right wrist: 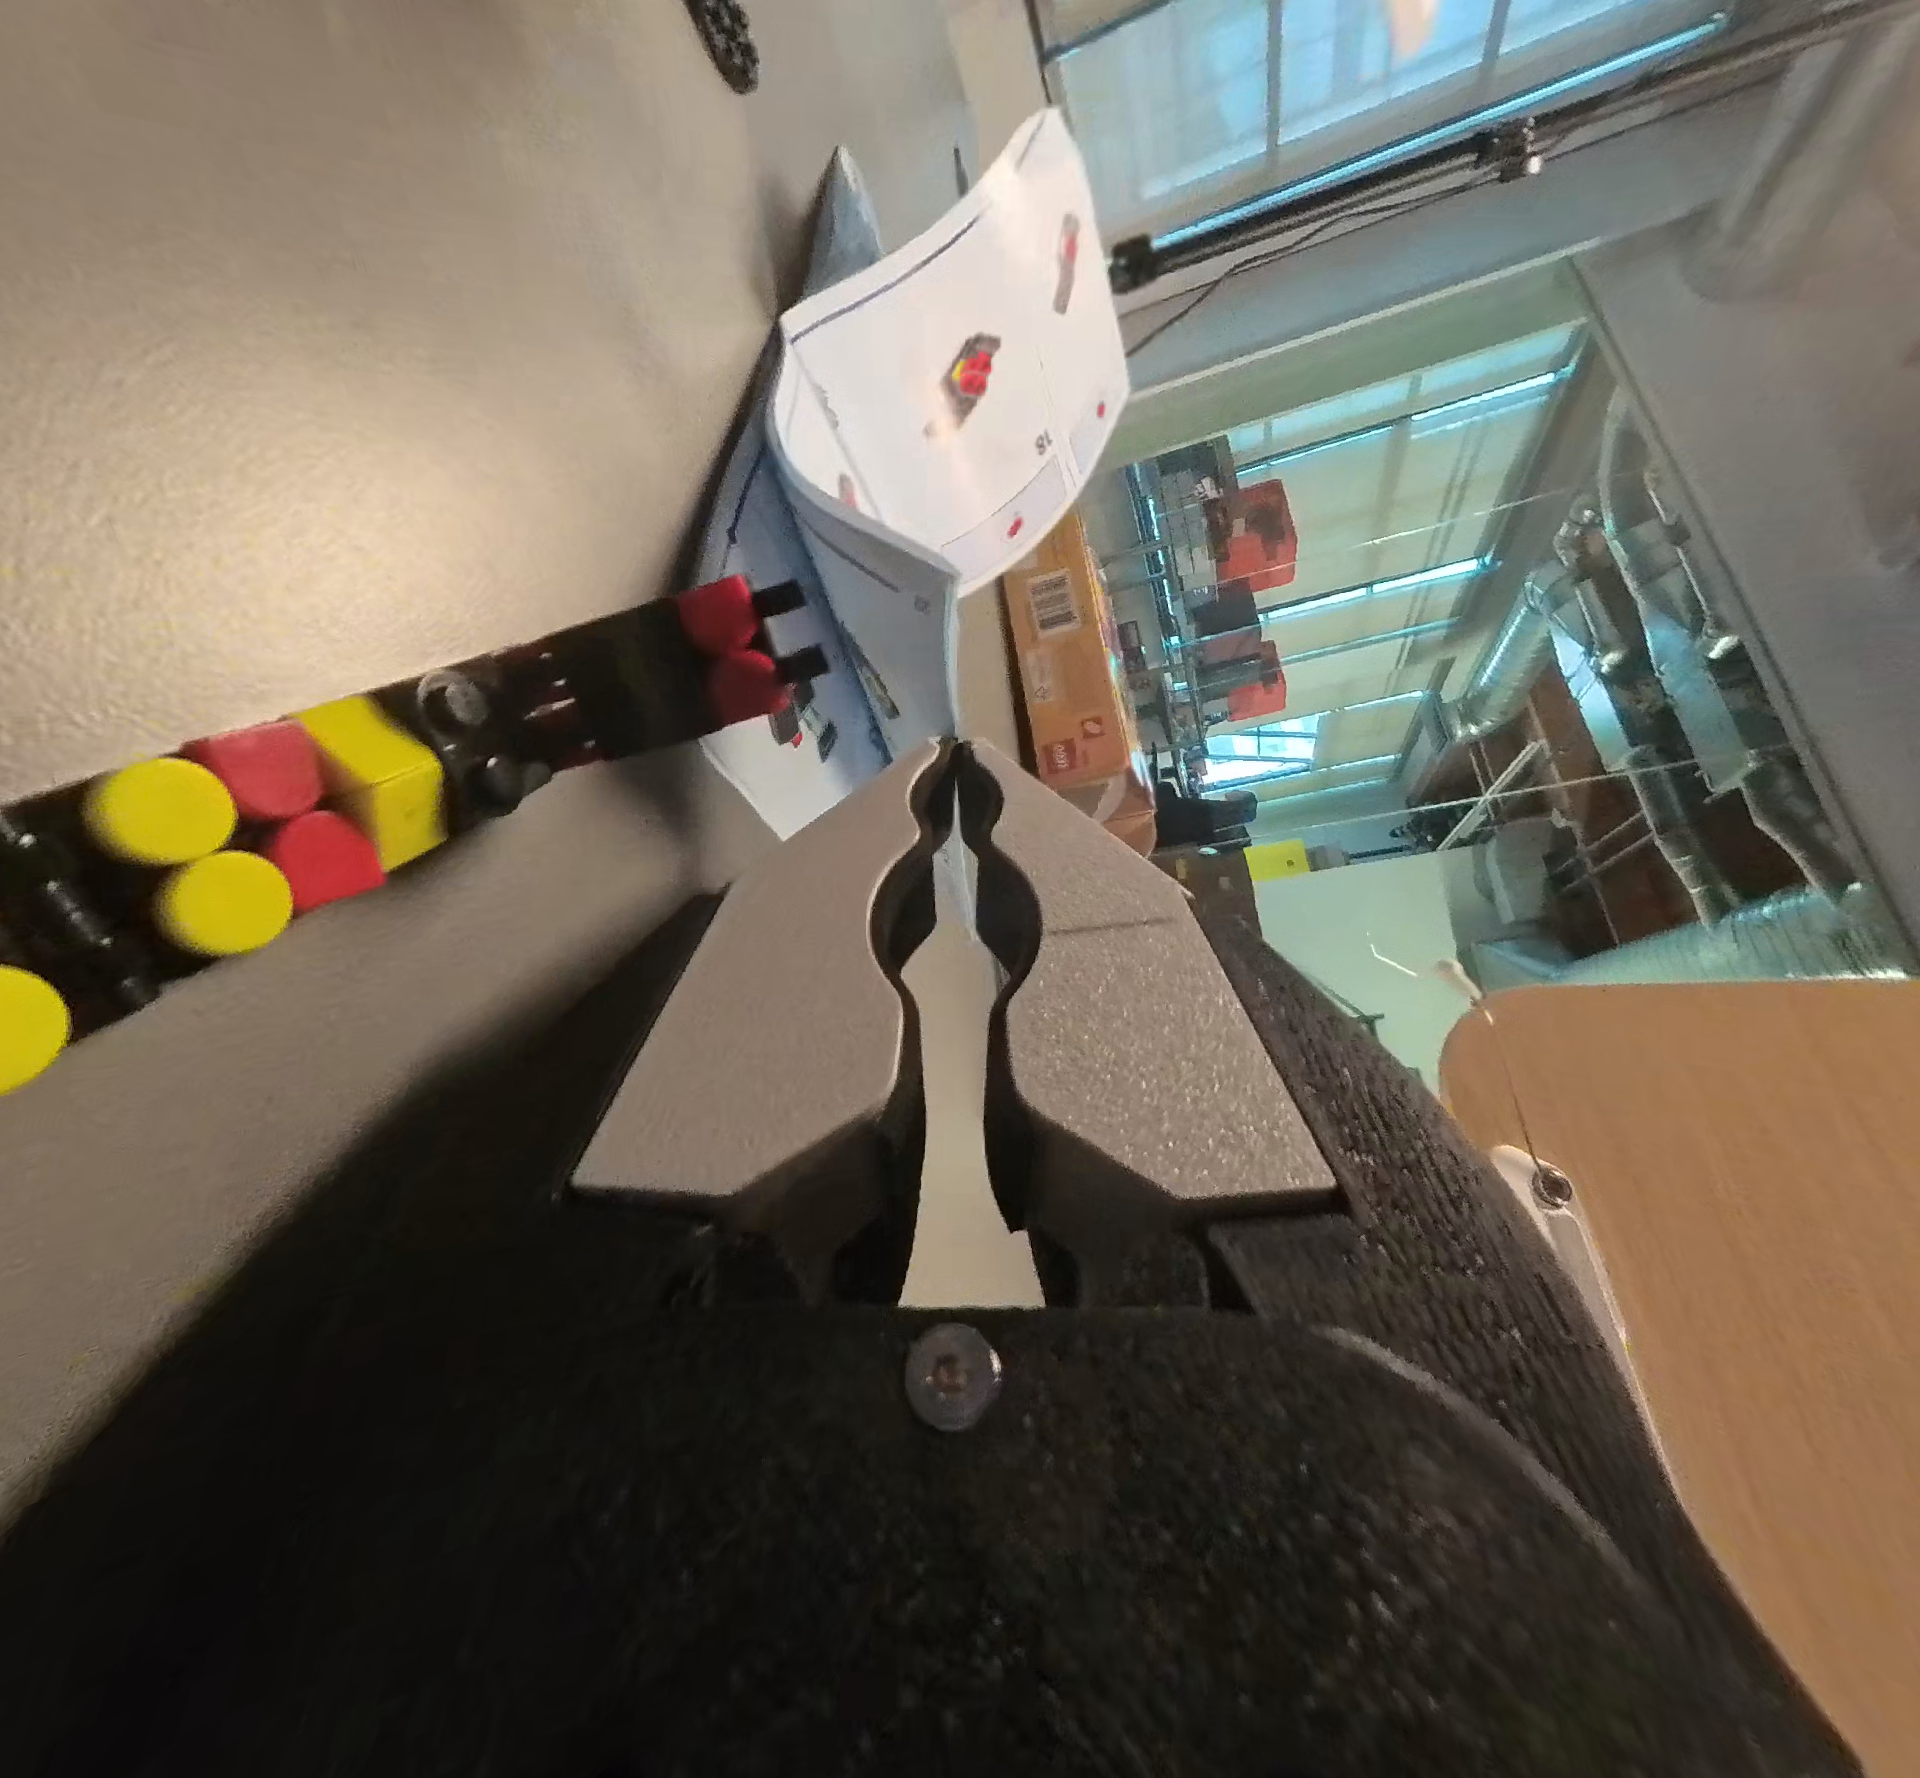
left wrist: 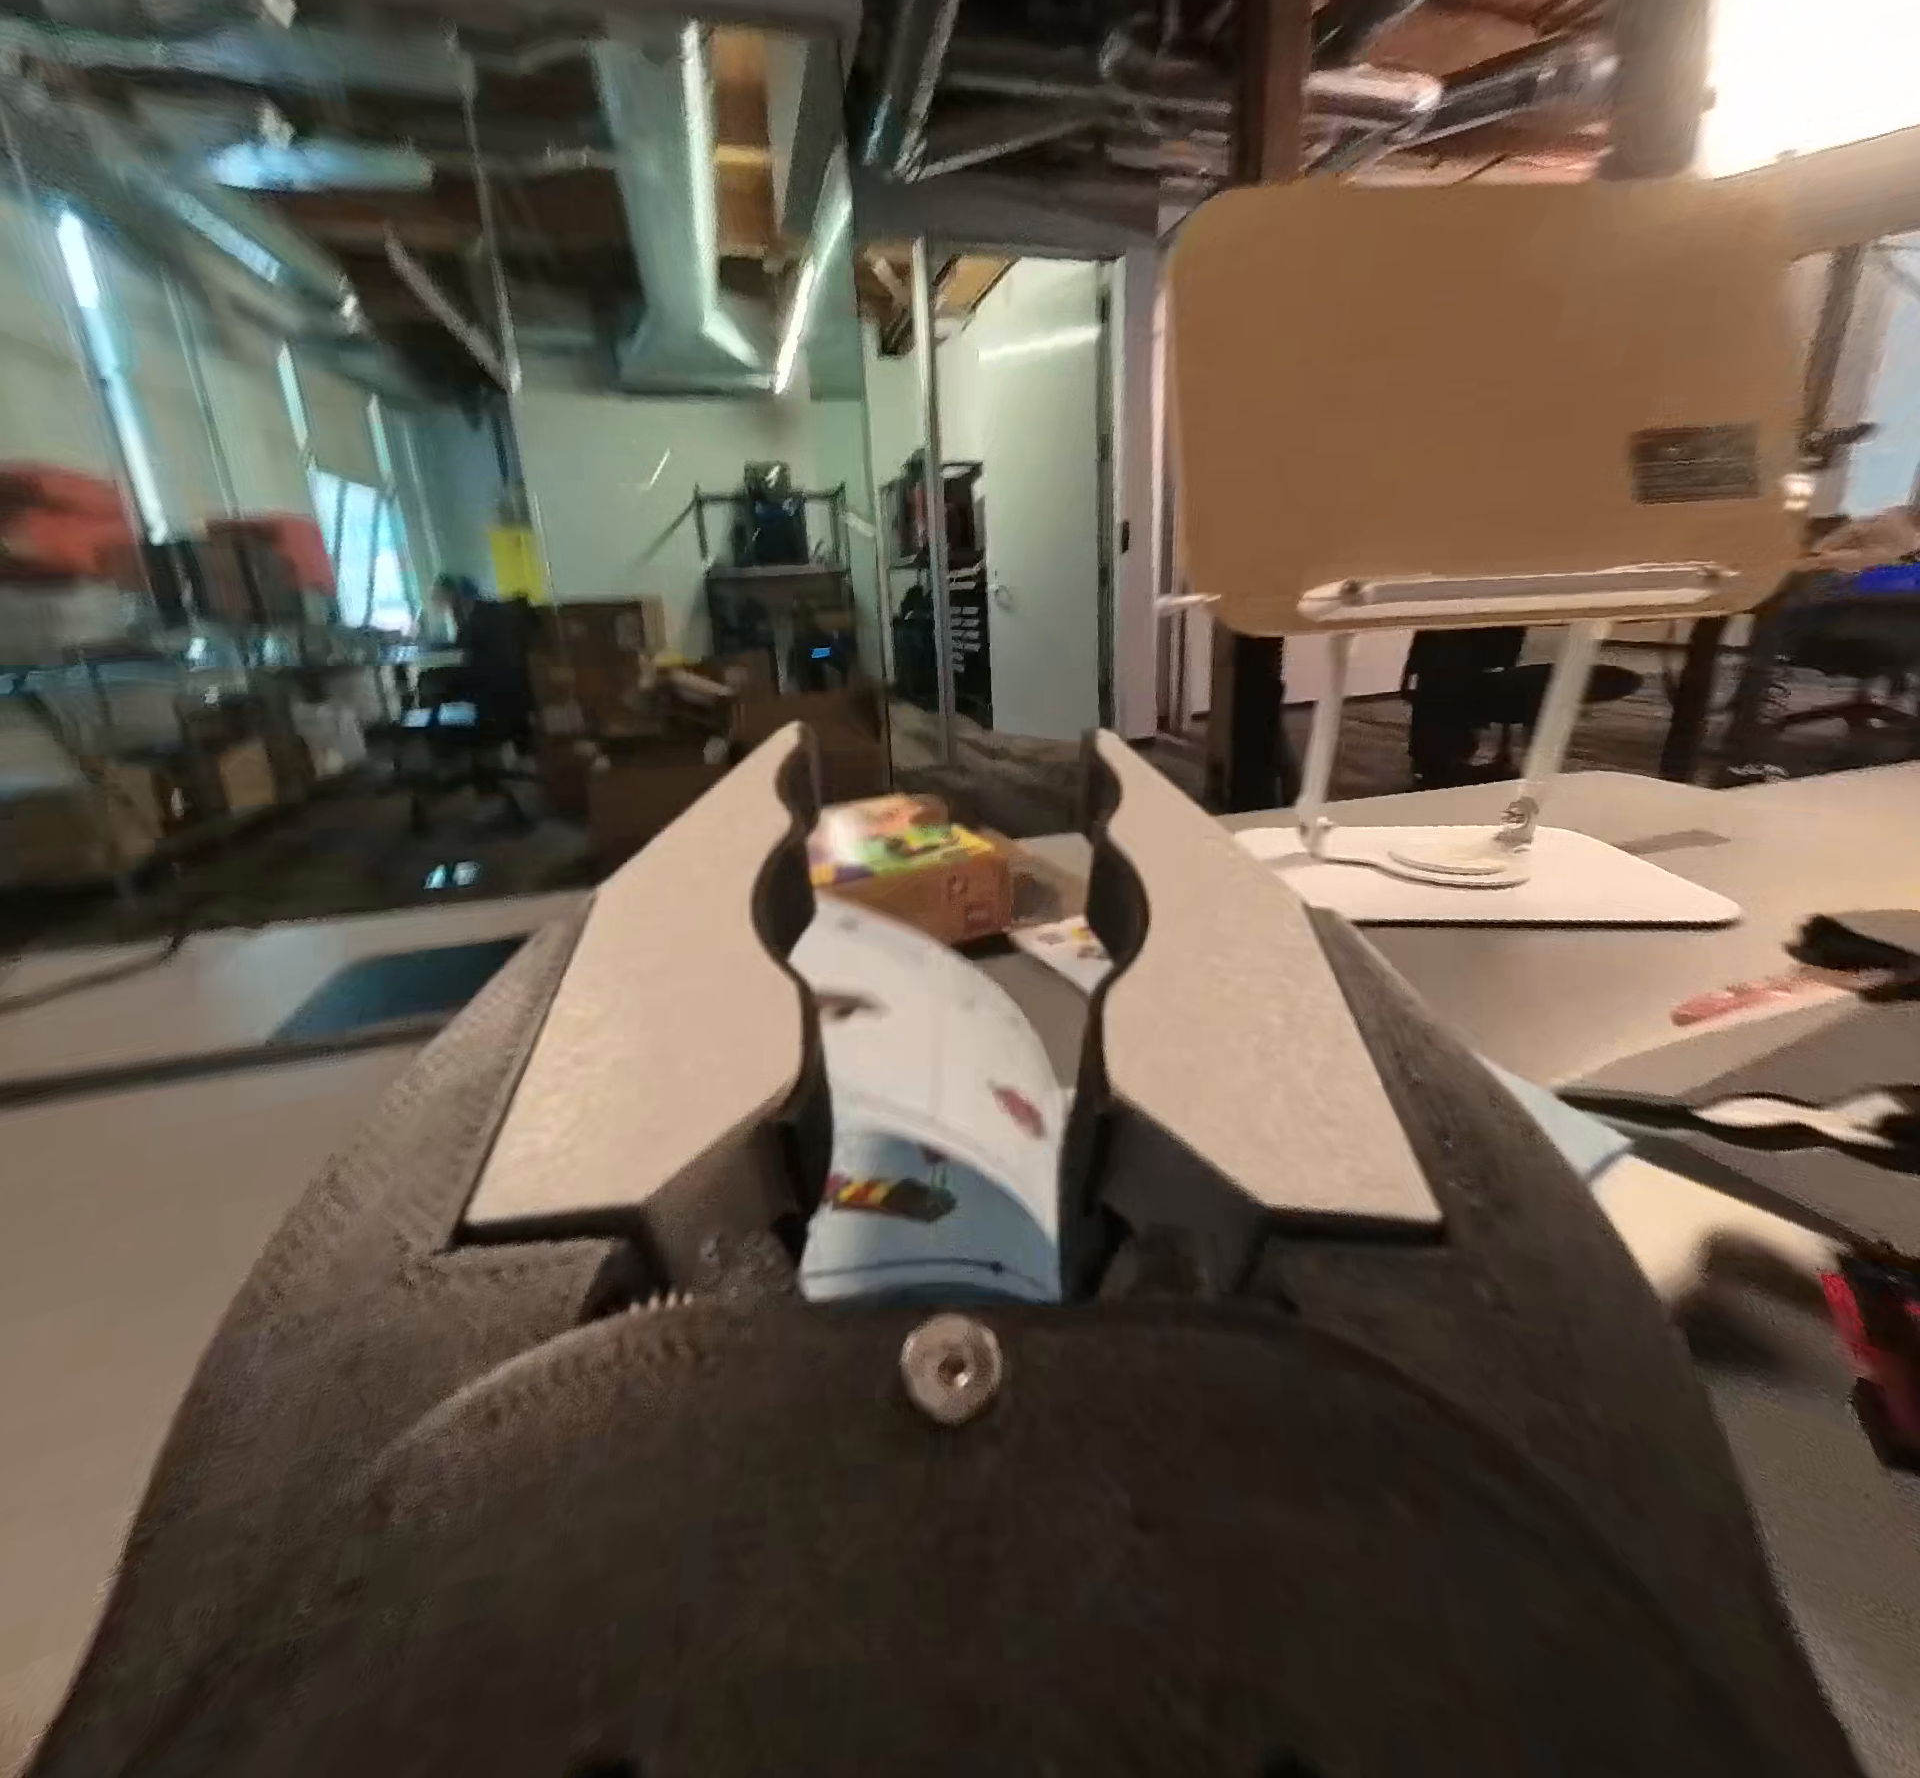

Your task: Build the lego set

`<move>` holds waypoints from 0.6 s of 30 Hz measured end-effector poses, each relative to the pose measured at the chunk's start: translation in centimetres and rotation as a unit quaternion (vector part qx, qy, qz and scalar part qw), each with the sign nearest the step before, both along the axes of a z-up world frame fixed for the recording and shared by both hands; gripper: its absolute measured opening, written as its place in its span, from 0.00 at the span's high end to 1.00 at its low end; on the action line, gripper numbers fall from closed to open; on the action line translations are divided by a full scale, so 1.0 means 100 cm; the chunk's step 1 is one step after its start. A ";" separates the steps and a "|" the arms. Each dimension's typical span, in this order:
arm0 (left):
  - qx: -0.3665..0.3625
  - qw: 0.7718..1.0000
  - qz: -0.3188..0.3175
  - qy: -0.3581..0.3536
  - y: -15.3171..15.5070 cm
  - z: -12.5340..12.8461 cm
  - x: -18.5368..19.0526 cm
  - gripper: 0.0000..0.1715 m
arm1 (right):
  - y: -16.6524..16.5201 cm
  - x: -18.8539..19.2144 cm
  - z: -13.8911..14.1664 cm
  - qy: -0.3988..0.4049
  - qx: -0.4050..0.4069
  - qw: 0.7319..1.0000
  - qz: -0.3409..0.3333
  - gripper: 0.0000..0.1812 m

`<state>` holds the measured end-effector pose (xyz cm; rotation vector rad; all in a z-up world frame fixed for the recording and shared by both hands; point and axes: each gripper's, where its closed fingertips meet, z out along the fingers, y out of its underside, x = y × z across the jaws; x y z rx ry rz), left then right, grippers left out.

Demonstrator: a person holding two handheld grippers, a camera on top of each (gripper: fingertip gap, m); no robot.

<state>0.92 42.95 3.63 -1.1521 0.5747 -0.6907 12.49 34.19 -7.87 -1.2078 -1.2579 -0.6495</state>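
Note:
The instruction booklet (right wrist: 956,357) lies open on the grey table (right wrist: 312,326), with one page curled up off it. My right gripper (right wrist: 951,752) is shut on the edge of that page. A long black lego model (right wrist: 582,689) with yellow and red round parts lies beside the booklet. In the left wrist view, my left gripper (left wrist: 951,762) is open and empty, low over the table. The curved booklet page (left wrist: 935,1084) shows between its fingers. The lego box (left wrist: 914,855) stands beyond it.
A wooden board on a white stand (left wrist: 1455,398) stands at the right of the table. A black toothed part (right wrist: 712,3) and dark pieces lie farther along the table. The brown box (right wrist: 1081,679) sits behind the booklet. Blurred red and black pieces (left wrist: 1870,1333) lie at the right. The grippers' ends are close to 20 cm from one another.

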 end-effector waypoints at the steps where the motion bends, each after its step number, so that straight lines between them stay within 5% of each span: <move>1: 0.026 0.999 -0.025 0.009 -0.011 0.003 0.006 0.71 | 0.000 0.000 -0.001 -0.003 -0.003 1.000 0.001 1.00; 4: 0.066 0.980 -0.161 0.094 -0.051 -0.013 0.044 0.77 | -0.001 0.000 -0.003 -0.002 -0.008 1.000 0.004 1.00; 7: 0.024 0.911 -0.335 0.238 -0.092 -0.065 0.077 0.83 | -0.001 0.000 -0.003 -0.002 -0.010 1.000 0.006 1.00; 10: -0.013 0.872 -0.376 0.314 -0.099 -0.095 0.088 0.83 | 0.000 0.000 -0.004 -0.001 -0.012 1.000 0.006 1.00; 18: -0.013 0.850 -0.390 0.354 -0.104 -0.107 0.092 0.92 | -0.001 -0.001 -0.004 -0.004 -0.013 1.000 0.009 1.00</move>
